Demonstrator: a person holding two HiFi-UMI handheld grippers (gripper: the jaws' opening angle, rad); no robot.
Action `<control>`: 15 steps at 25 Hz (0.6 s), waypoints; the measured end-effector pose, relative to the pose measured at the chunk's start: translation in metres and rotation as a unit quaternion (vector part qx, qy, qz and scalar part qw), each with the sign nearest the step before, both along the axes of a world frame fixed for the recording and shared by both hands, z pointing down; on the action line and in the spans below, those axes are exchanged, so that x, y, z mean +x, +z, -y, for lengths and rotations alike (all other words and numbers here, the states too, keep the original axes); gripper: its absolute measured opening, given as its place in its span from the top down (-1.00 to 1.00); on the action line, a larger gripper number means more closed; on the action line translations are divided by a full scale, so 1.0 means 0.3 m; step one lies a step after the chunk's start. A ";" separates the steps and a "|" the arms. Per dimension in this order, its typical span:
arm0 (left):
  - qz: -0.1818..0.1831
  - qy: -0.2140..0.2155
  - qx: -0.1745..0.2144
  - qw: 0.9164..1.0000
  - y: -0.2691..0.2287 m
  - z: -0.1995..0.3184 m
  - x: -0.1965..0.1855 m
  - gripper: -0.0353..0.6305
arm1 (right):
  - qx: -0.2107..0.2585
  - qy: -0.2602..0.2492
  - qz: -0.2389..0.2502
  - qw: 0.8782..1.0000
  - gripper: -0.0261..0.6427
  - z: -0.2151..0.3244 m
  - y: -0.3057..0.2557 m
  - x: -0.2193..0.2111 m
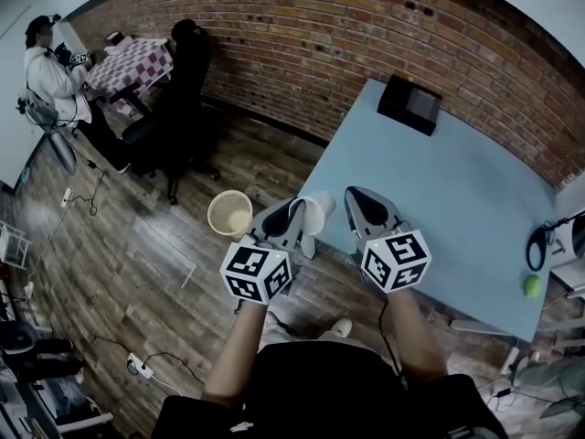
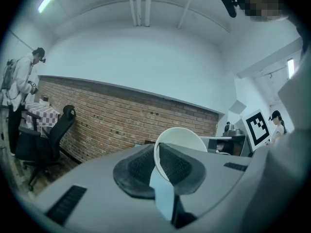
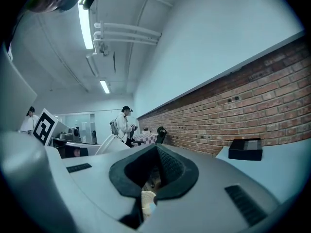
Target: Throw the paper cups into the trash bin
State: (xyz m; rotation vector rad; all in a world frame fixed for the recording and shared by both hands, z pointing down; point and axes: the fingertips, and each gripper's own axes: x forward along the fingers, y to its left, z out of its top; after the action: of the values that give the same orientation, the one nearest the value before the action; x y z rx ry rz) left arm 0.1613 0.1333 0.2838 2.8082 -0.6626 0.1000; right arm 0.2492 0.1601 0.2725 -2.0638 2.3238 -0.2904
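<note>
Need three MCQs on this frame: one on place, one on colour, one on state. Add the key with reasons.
1. Where is the round cream trash bin?
A. on the table
B. on the wooden floor
C. on the chair
2. What colour is the table?
A. light blue
B. red
C. black
3. The left gripper is:
A. open and empty
B. shut on the white paper cup
C. out of view

Key: B, it stands on floorboards beside the table; A, the top is pale blue; B, its fingers pinch the cup's wall.
</note>
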 end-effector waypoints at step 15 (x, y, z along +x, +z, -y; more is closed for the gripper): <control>0.005 -0.016 0.012 1.000 -0.014 0.215 -0.333 0.79 | -0.001 -0.022 -0.015 1.000 0.91 0.224 -0.037 -0.348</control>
State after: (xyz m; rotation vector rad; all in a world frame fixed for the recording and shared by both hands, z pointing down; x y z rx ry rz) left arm 0.0613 0.0688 0.2796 2.8197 -0.7151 0.1004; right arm 0.1447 0.0929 0.2612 -2.0340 2.3895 -0.2636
